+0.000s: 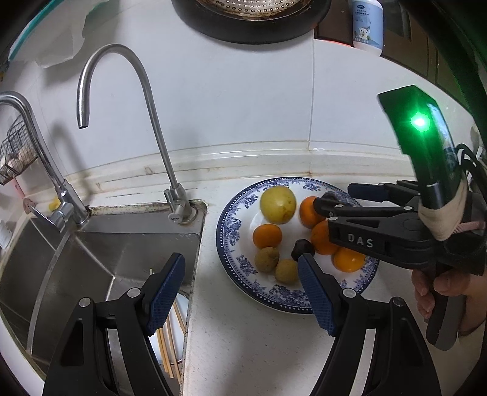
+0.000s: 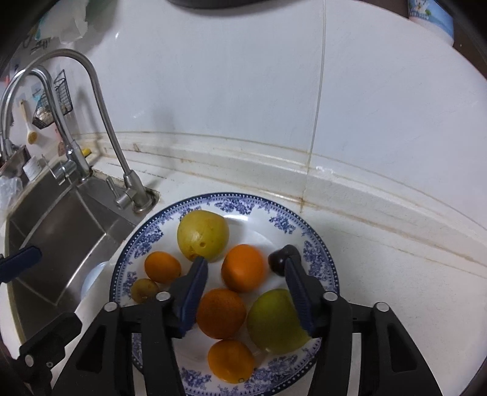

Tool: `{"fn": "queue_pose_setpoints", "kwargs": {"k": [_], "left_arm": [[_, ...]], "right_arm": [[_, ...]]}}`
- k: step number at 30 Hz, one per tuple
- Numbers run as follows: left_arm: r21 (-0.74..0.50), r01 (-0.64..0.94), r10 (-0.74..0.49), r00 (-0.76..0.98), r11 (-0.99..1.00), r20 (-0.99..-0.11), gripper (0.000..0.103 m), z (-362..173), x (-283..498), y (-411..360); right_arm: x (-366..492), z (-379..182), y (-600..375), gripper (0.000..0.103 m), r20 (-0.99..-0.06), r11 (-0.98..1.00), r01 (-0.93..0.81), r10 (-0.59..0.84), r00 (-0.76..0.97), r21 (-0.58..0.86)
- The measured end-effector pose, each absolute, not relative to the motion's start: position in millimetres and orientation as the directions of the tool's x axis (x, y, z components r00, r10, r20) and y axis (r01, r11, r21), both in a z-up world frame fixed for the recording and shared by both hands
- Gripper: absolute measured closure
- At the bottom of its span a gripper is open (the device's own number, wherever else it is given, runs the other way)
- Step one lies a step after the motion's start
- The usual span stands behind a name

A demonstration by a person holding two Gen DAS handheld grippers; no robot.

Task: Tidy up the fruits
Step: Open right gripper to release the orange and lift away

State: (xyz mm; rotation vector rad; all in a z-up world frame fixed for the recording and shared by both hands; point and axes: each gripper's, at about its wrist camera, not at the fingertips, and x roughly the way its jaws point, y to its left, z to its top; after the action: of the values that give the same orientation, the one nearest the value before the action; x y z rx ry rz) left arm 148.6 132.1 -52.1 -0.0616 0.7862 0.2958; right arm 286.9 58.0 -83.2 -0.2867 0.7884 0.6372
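Observation:
A blue-and-white plate on the white counter holds a large yellow fruit, several oranges, small brownish fruits, a dark plum and a green-yellow fruit. My left gripper is open and empty, over the counter edge between sink and plate. My right gripper is open, low over the plate, its fingers either side of an orange.
A steel sink lies left of the plate, with two faucets behind it and chopsticks inside. A tiled wall ledge runs behind. A bottle stands up high.

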Motion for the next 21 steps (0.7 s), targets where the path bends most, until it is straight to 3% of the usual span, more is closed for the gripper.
{"fn": "queue_pose_setpoints", "kwargs": {"k": [10,12,16,18,21], "left_arm": [[0.035,-0.223,0.190,0.724,0.974,-0.663,0.028,-31,127,111],[0.030,-0.197,0.169,0.741,0.980,-0.650,0.028,-24,120,102],[0.014,-0.149,0.125,0.773,0.989,-0.622,0.024,-10,105,84],[0.012,-0.128,0.109,0.787,0.992,-0.608,0.023,-3,96,75],[0.021,-0.113,0.103,0.800,0.993,-0.591,0.022,7,84,62]], "right_arm": [[238,-49,7,0.048,-0.671,0.832,-0.555,0.416,0.613,0.009],[221,-40,-12,0.038,-0.655,0.855,-0.519,0.396,0.643,0.007],[189,-26,-43,0.036,-0.621,0.884,-0.468,0.360,0.697,-0.012],[177,-20,-57,0.029,-0.608,0.897,-0.441,0.345,0.715,-0.010],[158,-11,-78,0.025,-0.587,0.916,-0.400,0.321,0.744,-0.006]]}}
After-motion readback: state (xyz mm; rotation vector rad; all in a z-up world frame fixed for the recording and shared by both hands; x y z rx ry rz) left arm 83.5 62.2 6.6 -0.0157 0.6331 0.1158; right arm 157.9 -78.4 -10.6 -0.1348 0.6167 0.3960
